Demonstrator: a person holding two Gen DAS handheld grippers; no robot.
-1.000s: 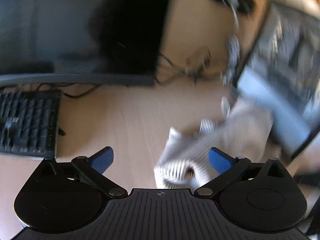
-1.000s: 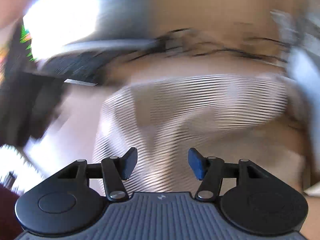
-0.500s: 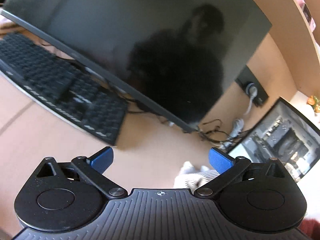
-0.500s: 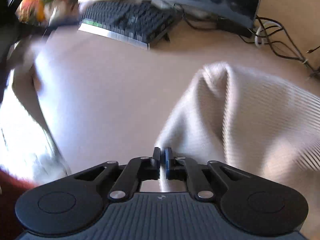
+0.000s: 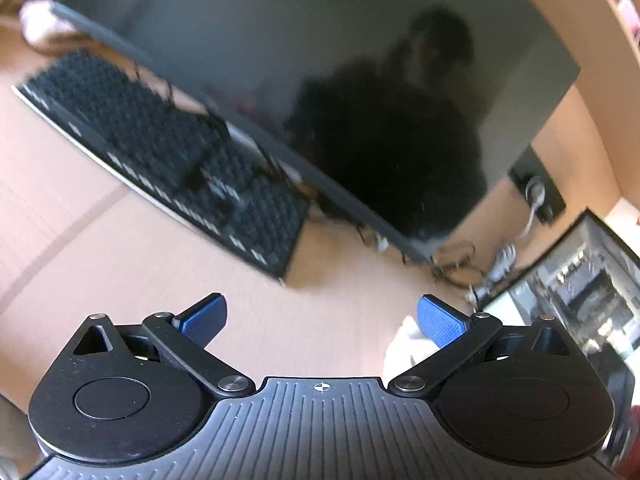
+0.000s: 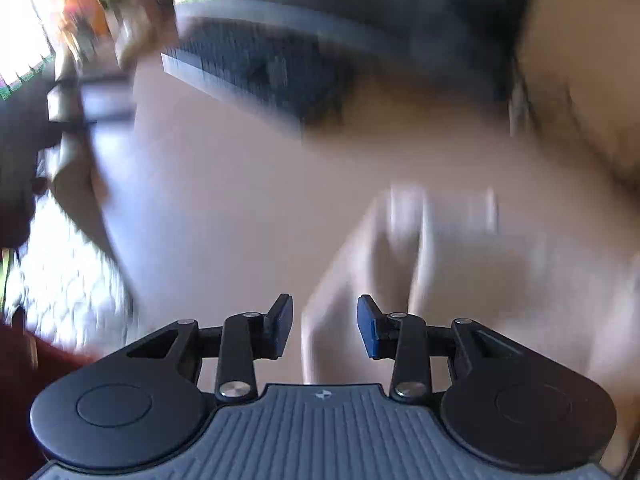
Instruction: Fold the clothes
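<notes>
Right wrist: fingers [image 6: 324, 326] opening over blurred pale garment [image 6: 460, 272], left fingers [image 5: 322, 316] spread empty.

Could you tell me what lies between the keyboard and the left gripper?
Only bare desk. The left wrist view shows nothing on the stretch from the keyboard down to the open left gripper; the pale garment lies off by its right finger.

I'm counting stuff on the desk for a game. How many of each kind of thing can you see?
Black computer keyboard: 1
Big dark monitor: 1
Glass-sided computer case: 1
Pale striped garment: 1
Two-finger grippers, left gripper and right gripper: 2
Total: 6
</notes>
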